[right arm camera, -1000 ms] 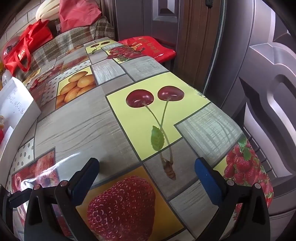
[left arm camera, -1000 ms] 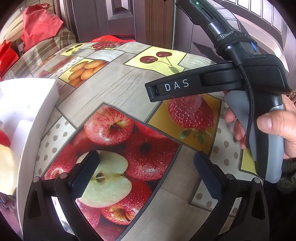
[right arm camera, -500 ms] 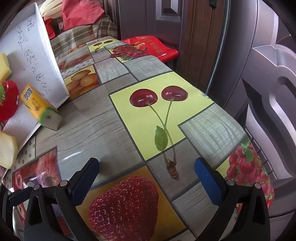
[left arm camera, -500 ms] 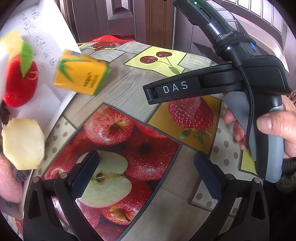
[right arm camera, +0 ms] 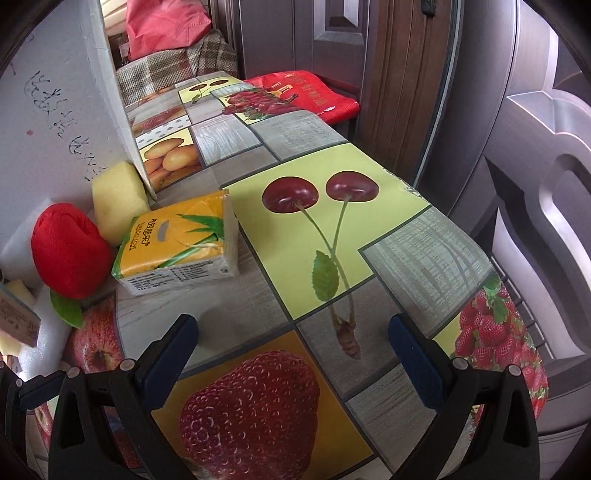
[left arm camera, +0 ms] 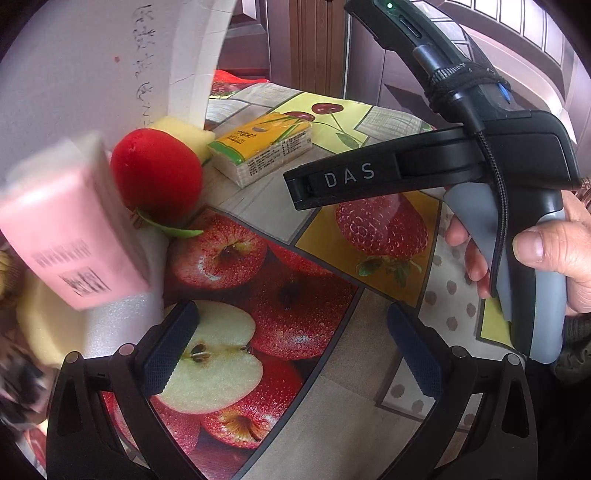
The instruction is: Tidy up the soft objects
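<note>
A white foam box [right arm camera: 55, 110] has just tipped, spilling the yellow tissue pack [right arm camera: 181, 240] and red plush apple [right arm camera: 68, 251] beside it. Both my grippers [left arm camera: 291, 347] [right arm camera: 291, 347] stay spread, empty; sorting can begin.

A tablecloth [right arm camera: 373, 221] printed with fruit panels is spread over the table: cherries [right arm camera: 321, 194], a strawberry [right arm camera: 251, 410] and apples [left arm camera: 258, 302] are pictured on it. A red bag [right arm camera: 306, 92] is seen at the far end of the table, partly over its edge. Behind that, a plaid-covered seat [right arm camera: 173, 66] is stacked with a pink-red bundle [right arm camera: 166, 26]. Dark panelled doors [right arm camera: 369, 55] are seen along the right side.
</note>
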{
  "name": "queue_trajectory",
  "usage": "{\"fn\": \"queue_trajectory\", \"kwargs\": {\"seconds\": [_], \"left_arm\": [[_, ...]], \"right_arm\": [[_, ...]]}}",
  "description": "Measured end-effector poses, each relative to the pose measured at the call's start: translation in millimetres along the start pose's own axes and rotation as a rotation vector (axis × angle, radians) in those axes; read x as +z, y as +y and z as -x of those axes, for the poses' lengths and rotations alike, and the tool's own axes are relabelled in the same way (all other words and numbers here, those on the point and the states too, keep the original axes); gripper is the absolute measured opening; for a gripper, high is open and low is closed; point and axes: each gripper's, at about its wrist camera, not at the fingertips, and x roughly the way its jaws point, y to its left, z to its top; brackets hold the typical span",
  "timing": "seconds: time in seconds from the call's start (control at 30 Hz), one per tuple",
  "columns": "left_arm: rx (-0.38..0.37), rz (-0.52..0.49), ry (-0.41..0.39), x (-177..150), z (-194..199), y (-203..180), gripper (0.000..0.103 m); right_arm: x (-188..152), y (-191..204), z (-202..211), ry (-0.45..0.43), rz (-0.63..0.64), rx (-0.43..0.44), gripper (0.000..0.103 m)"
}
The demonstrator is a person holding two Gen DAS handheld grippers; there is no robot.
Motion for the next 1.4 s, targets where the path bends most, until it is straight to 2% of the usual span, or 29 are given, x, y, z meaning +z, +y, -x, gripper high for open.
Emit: {"fn": "queue_trajectory", "kwargs": {"seconds": [1.4], "left_arm": [[-0.002,0.001,0.0,0.0,-1.7,-0.2,0.102]], "right_arm": [[3.2,4.7,-1.8,0.003,0.003,0.007,0.103]]}}
